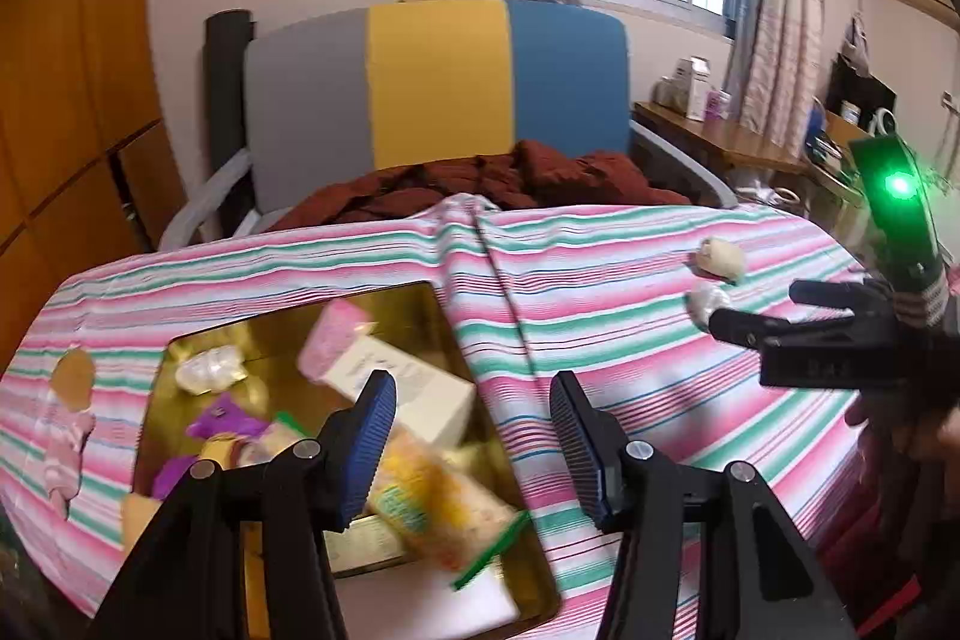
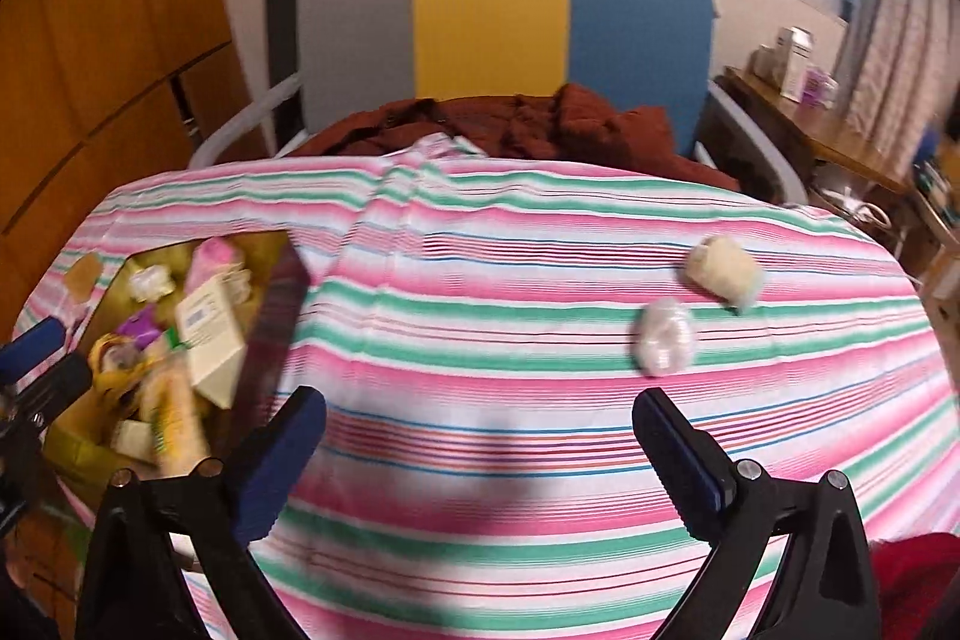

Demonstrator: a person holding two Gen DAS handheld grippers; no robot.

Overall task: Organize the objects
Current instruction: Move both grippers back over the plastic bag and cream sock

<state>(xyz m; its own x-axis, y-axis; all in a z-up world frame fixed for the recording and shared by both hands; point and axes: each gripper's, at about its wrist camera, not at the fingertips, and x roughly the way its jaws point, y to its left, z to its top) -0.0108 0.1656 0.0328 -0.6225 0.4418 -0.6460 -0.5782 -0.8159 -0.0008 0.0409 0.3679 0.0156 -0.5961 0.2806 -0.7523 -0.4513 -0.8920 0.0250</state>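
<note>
Left wrist view: the left gripper [image 1: 474, 436] hangs with its blue-padded jaws partway apart and nothing between them, over the right edge of a gold metal tin [image 1: 288, 328] stuffed with a white cardboard box [image 1: 414, 388], pink and purple packets and a yellow snack bag [image 1: 432, 502]. On the pink-and-green striped cloth [image 1: 600, 370], two small wrapped sweets, one cream [image 2: 723, 268] and one white [image 2: 663, 337], lie around 1 o'clock from the right gripper [image 2: 480, 451], whose jaws are wide apart and empty.
</note>
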